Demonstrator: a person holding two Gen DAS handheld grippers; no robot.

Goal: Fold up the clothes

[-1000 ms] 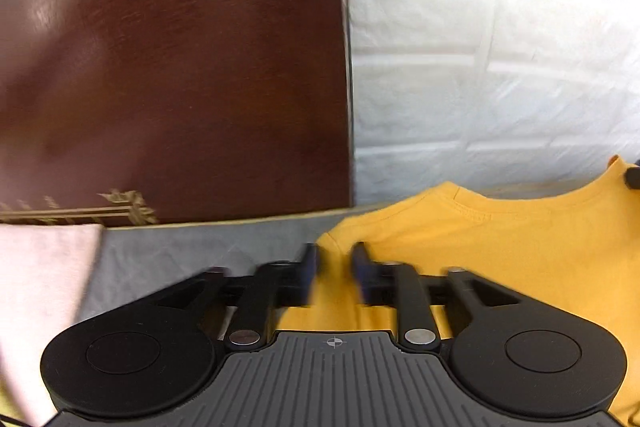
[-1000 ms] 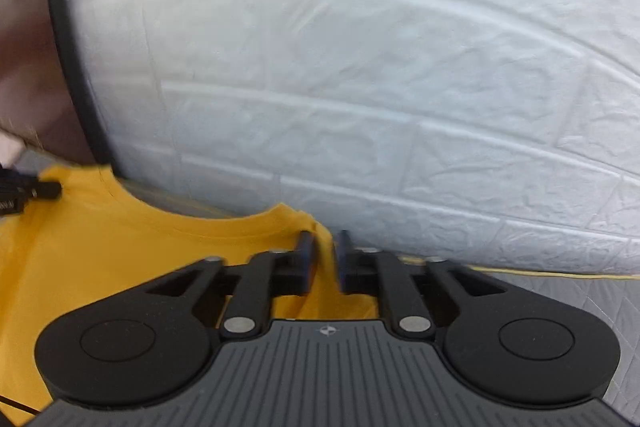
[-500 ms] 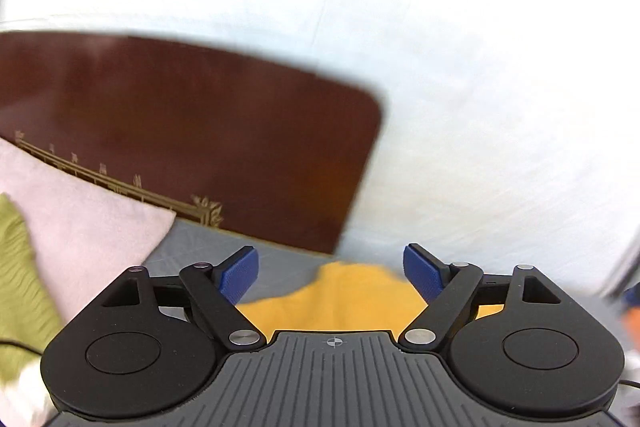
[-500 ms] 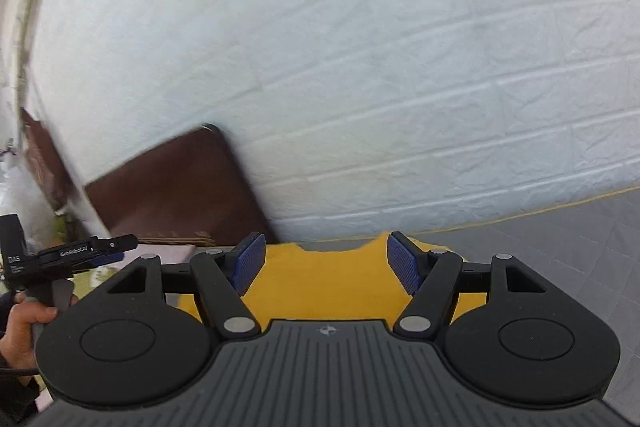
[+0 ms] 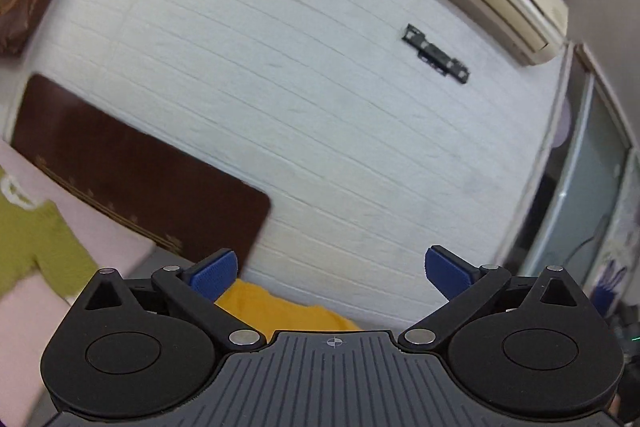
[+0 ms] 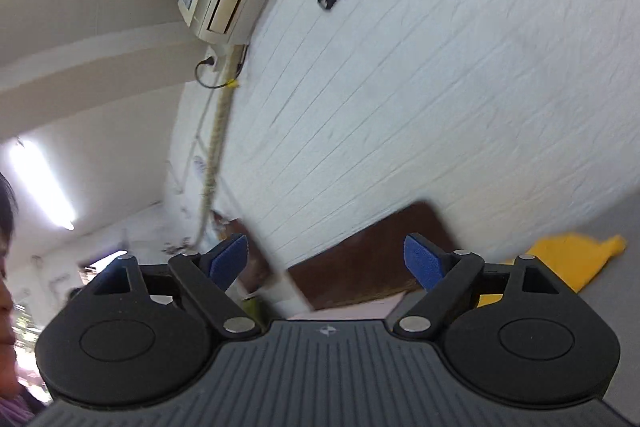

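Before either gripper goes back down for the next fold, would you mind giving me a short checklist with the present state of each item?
1. Left gripper free of cloth: ok, jaws opening, nothing between them.
2. Right gripper free of cloth: ok, jaws opening, nothing between them.
3. Yellow shirt released: ok, it sits low in the left wrist view, clear of the blue pads.
4. Yellow shirt lying flat and neatly folded: cannot tell, only a small part shows in either view.
5. Next garment located: ok, a green garment lies on pink cloth at the left.
6. Sharp view for aiming: not ok, both pictures are blurred.
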